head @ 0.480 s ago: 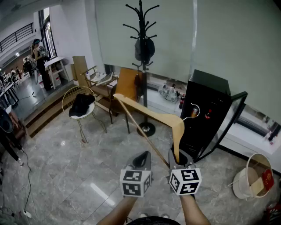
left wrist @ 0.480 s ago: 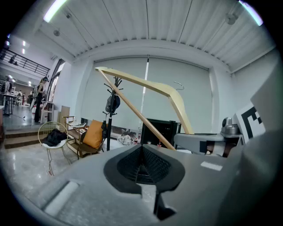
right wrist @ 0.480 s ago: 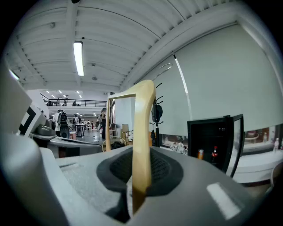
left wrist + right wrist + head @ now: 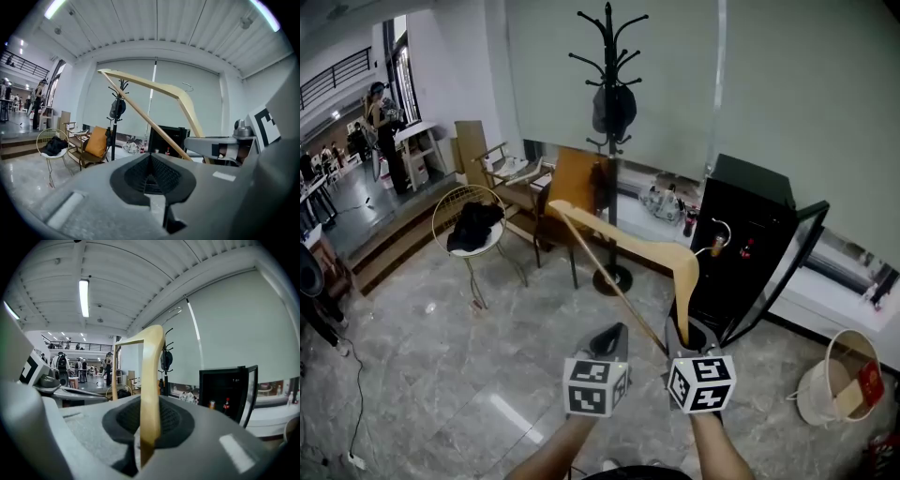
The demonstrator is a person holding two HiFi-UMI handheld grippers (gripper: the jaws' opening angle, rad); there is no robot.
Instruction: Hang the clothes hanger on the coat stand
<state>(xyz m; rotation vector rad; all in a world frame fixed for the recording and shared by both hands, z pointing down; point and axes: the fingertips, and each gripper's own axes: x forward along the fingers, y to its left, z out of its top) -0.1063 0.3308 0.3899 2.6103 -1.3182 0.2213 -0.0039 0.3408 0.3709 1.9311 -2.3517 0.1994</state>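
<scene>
The right gripper's [image 4: 145, 427] jaws are clamping the hanger's [image 4: 619, 246] end, holding it up well apart from the stand [image 4: 610, 141]. The left gripper's [image 4: 150, 173] jaws are meeting on nothing, which only its own view is showing. A chair [image 4: 572, 187] and a fridge [image 4: 745, 244] are flanking the stand's base.

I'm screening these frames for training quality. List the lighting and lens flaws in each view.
Head view: a glare streak on the glossy floor, wall lines bowed by the wide lens. Left gripper view: fisheye with black corners, ceiling light strips blown out, coat stand clear. Right gripper view: same dark corners, a bright ceiling tube, the wooden hanger soft near the lens.
</scene>
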